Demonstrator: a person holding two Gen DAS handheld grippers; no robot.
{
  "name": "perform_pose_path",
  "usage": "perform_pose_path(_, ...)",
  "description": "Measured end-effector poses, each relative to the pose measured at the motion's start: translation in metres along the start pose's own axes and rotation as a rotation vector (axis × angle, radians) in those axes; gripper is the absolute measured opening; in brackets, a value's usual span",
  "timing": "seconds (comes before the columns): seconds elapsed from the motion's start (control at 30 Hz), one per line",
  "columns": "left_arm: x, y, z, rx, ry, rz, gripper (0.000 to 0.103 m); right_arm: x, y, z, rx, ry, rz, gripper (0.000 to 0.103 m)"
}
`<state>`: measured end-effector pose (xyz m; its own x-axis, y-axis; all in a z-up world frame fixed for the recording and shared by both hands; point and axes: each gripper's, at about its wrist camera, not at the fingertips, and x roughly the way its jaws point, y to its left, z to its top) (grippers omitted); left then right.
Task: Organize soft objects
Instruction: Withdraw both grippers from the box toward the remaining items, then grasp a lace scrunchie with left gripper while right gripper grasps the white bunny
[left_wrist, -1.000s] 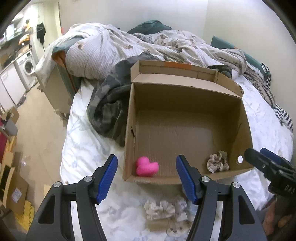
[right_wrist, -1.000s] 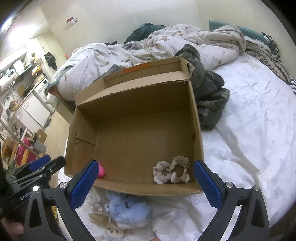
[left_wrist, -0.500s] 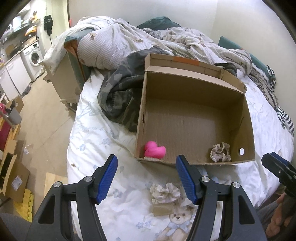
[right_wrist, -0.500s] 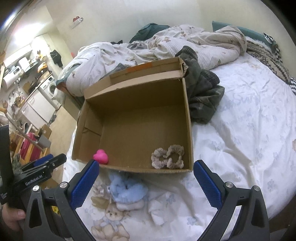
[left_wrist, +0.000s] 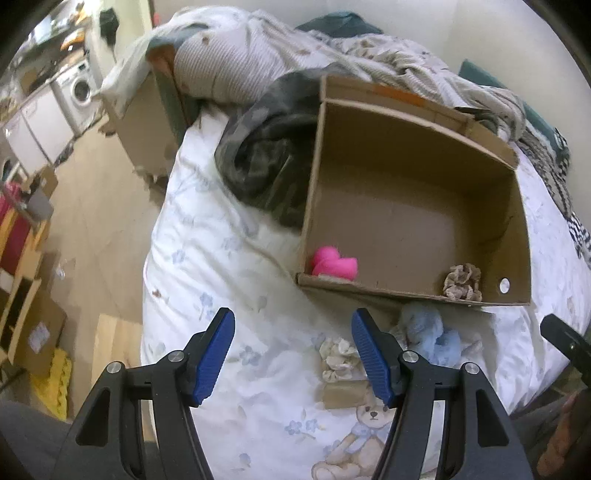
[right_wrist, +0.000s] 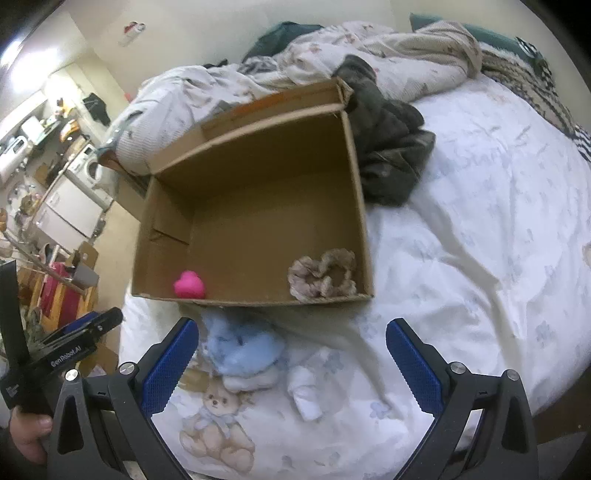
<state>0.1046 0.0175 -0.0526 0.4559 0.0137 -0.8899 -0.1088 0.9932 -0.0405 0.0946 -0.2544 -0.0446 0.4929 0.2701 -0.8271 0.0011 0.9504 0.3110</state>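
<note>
**Soft items partly boxed, both claws hovering empty**

A cardboard box (right_wrist: 258, 206) is sitting open on the bed. Inside, a pink plush (right_wrist: 189, 285) is lying in the near left corner and a beige scrunchie (right_wrist: 322, 275) is resting against the near right wall. Just outside the box's near wall, a light blue plush (right_wrist: 240, 352) is lying on the sheet, with a second pale scrunchie (left_wrist: 338, 358) beside it and a white rolled cloth (right_wrist: 306, 391) to its right. A dark camouflage garment (right_wrist: 388, 147) is pressing against the box's far right corner.

The left gripper (left_wrist: 291, 350) is hanging over the bed's near edge, jaws spread wide, nothing between them. The right gripper (right_wrist: 291, 365) is hovering above the blue plush, jaws also gaping wide and empty.

The white floral bedsheet (right_wrist: 480, 221) is carrying a printed teddy bear (right_wrist: 218, 424). A rumpled duvet (right_wrist: 332, 55) is piling up behind the box. A washing machine (left_wrist: 79, 88) is standing across the wooden floor (left_wrist: 103, 206).
</note>
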Motion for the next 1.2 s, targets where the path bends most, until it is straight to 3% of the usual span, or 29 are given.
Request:
perform_pose_path(0.33, 0.043, -0.001, -0.007, -0.032, 0.176, -0.053, 0.062, 0.018, -0.007, -0.003, 0.050, 0.079, -0.007, 0.103)
perform_pose_path(0.47, 0.064, -0.016, -0.014, -0.005, 0.255, -0.092, 0.062, 0.021, -0.006, -0.003, 0.049, 0.096, -0.006, 0.103)
perform_pose_path(0.57, 0.072, -0.031, -0.019, 0.038, 0.259, -0.084, 0.062, 0.024, -0.007, -0.003, 0.047, 0.106, -0.016, 0.103)
perform_pose_path(0.6, 0.074, -0.034, -0.020, 0.053, 0.260, -0.088, 0.060, 0.025, -0.008, -0.003, 0.051, 0.110, -0.017, 0.103)
perform_pose_path(0.7, 0.084, -0.045, -0.021, 0.082, 0.279, -0.122, 0.034, 0.027, -0.009, -0.002, 0.062, 0.119, -0.018, 0.103)
perform_pose_path(0.77, 0.089, -0.047, -0.023, 0.079, 0.293, -0.131, 0.028, 0.028, -0.010, -0.002, 0.062, 0.121, -0.019, 0.103)
perform_pose_path(0.83, 0.090, -0.046, -0.022, 0.071, 0.286, -0.133, 0.012, 0.029, -0.011, -0.002, 0.061, 0.123, -0.024, 0.103)
perform_pose_path(0.9, 0.086, -0.044, -0.020, 0.064, 0.272, -0.138, 0.004, 0.030, -0.012, -0.001, 0.064, 0.127, -0.026, 0.103)
perform_pose_path(1.2, 0.042, -0.021, -0.011, 0.004, 0.183, -0.206, 0.002, 0.034, -0.014, -0.004, 0.058, 0.156, -0.036, 0.103)
